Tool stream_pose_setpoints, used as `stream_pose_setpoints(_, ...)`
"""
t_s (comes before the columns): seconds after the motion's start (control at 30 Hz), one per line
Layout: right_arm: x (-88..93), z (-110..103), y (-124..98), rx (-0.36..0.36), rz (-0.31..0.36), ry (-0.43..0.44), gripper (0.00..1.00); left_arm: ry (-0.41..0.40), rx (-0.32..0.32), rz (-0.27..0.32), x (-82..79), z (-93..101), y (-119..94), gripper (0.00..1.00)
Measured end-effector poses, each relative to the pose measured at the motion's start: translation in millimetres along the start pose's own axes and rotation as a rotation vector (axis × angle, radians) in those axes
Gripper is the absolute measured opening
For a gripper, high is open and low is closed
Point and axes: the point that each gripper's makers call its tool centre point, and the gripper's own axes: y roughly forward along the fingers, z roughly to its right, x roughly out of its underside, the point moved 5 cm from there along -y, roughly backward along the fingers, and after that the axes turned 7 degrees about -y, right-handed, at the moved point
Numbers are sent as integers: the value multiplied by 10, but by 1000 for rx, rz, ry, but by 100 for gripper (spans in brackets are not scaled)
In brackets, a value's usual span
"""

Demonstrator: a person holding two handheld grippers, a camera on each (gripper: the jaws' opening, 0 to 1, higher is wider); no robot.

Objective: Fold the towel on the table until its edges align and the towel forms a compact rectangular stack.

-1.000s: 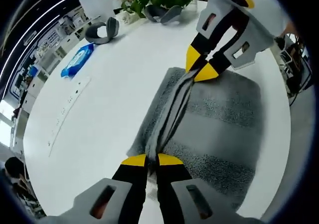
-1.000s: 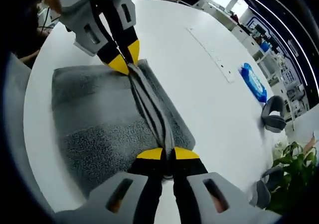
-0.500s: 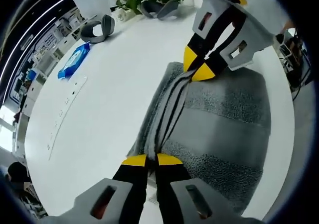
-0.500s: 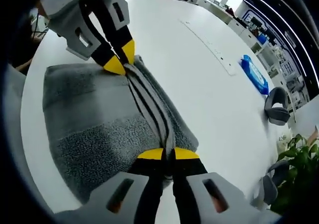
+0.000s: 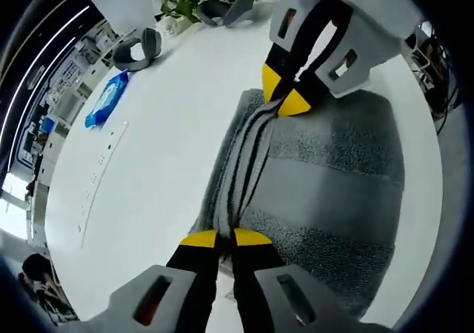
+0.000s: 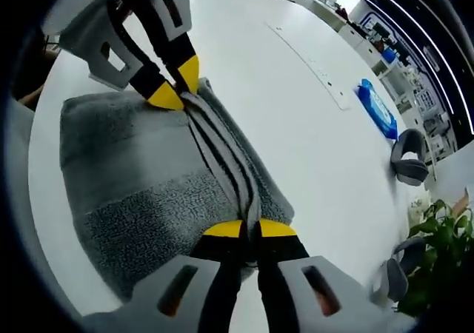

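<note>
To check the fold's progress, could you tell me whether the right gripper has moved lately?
Yes: the right gripper has come closer along the grey towel.

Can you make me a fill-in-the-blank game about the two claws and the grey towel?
1. Both claws are pinching the same edge of the grey ____.
2. The left claw and the right claw have ____ tips.
3. The towel lies on a ____ table.
4. The packet on the table is ____.

Missing words: towel, yellow, white, blue
</note>
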Motion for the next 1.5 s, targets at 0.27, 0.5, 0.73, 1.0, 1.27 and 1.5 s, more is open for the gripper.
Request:
stream_pose_setpoints(0.27, 11, 98, -109, 19, 48, 124, 13, -53, -37, 36, -1, -108, -99, 20)
stream_pose_setpoints(0.5, 101, 184, -402, 88, 262, 395, 22, -284, 22, 206, 13, -143, -324, 38)
stream_pose_setpoints(0.73, 233, 111, -914, 167, 460, 568, 21, -590, 49, 458, 84, -163, -847, 44)
stream_pose_setpoints(1.0, 212, -151, -1511, 164, 657, 638, 33, -690, 40, 605, 331, 21, -1388, 51)
stream_pose_setpoints(1.27, 199, -554, -1889, 209, 807, 694, 52, -744, -4, 865, 420, 367, -1979, 74)
stream_pose_setpoints(1.5, 414, -765, -1948, 294, 798, 739, 78, -788, -39, 909, 686, 638, -2103, 90)
